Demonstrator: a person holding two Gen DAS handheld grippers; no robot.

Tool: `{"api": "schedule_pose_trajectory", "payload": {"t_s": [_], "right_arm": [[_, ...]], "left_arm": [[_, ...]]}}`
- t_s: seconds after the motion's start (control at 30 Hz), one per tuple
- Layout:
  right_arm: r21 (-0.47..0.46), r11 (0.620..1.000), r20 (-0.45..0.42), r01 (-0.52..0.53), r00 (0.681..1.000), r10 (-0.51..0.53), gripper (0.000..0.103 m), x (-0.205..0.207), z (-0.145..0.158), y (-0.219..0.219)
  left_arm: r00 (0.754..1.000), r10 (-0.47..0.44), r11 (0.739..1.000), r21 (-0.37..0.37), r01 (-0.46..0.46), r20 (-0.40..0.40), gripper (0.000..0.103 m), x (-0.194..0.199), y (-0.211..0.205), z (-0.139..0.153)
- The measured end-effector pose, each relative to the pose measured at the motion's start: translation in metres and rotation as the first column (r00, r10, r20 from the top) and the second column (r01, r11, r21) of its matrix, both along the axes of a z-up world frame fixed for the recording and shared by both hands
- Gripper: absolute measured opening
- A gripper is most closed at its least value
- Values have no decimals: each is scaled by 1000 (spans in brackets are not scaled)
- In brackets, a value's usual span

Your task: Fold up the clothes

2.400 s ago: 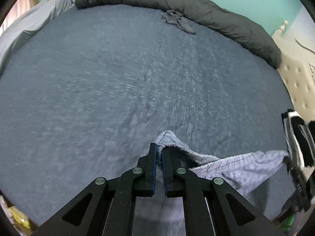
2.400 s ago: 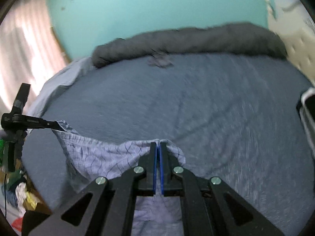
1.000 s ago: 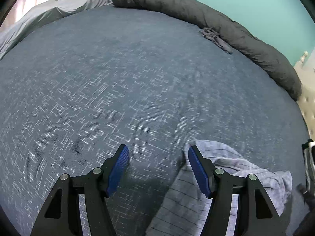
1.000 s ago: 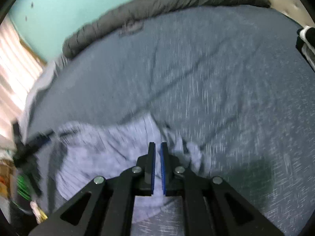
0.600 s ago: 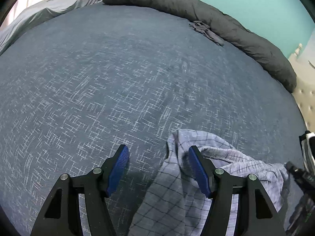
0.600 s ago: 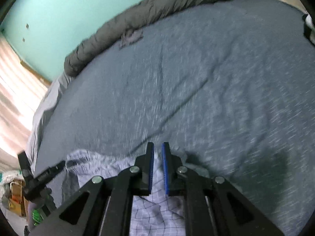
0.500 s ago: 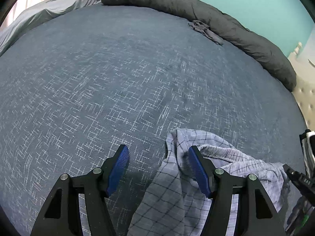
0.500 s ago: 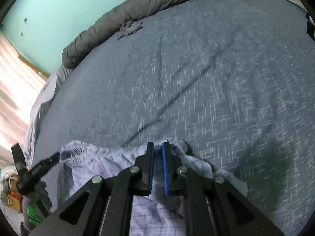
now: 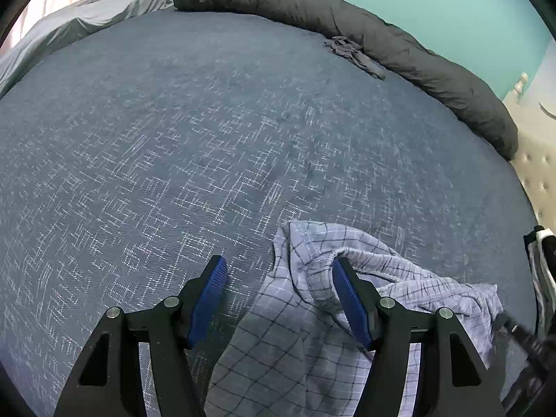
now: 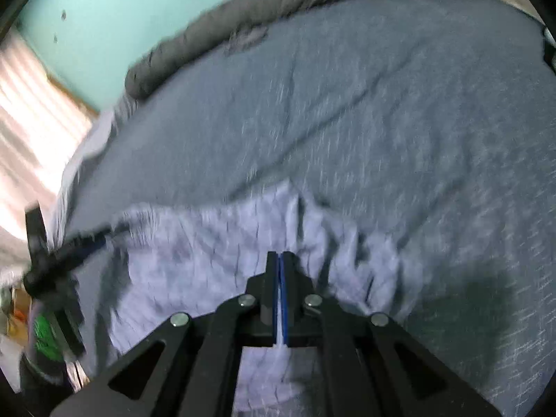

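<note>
Left wrist view: left claw (image 9: 278,278) spread, plaid garment (image 9: 312,312) heaped on bed (image 9: 173,139) between pads, nearer right pad (image 9: 349,299). Right wrist view: right claw (image 10: 279,260) pinching garment edge, cloth stretching leftward.

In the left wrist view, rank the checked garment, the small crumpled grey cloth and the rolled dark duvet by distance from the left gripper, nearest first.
1. Checked garment, between the left gripper's open jaws.
2. Small crumpled grey cloth, far upper right on the bed.
3. Rolled dark duvet, just behind it.

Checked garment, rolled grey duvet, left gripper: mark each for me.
checked garment (image 9: 295,340), left wrist view, flat checked panel.
rolled grey duvet (image 9: 399,45), left wrist view, middle of roll.
left gripper (image 9: 278,271), left wrist view, between fingertips.
</note>
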State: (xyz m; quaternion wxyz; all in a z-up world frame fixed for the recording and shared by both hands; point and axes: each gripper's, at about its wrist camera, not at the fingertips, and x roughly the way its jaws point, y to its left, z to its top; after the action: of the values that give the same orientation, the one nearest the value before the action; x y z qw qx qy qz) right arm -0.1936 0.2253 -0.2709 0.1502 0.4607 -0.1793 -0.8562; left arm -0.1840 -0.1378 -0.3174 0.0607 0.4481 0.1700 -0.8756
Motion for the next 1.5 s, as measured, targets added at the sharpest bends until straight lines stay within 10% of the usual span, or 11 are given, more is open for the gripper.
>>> {"api": "schedule_pose_trajectory", "payload": {"t_s": [0.17,0.27,0.4,0.73,0.9,1.07,1.33,1.5], "right_arm": [[11,999,-24,48,999,-48,34,-24,5,-5],[44,999,-1,4,1000,-4,34,-33,-11,-17],[44,998,19,-46,999,45,4,-29,-17,-17],[134,975,69,-180,983,172,2,14,-16,-37],[8,996,58,-91,994,91,6,16,2,-12],[-89,995,-1,52,999,-53,45,11,18,11],[-82,995,92,63,994,-55,44,-5,-10,-3],[-45,997,47,58,997,-56,12,-5,-12,-11]], "left_arm": [[1000,-1,1000,-3,1,6,67,-1,-1,-2],[1000,-8,1000,-8,8,5,67,-1,2,-2],[1000,-8,1000,-8,8,7,67,1,0,-4],[1000,-15,1000,3,15,19,67,5,0,-5],[999,-25,1000,-5,25,21,67,5,2,-4],[1000,-14,1000,-16,14,15,67,6,0,-3],[999,-24,999,-29,24,23,67,10,-5,-3],[998,-41,999,-27,42,44,67,13,-9,-4]]}}
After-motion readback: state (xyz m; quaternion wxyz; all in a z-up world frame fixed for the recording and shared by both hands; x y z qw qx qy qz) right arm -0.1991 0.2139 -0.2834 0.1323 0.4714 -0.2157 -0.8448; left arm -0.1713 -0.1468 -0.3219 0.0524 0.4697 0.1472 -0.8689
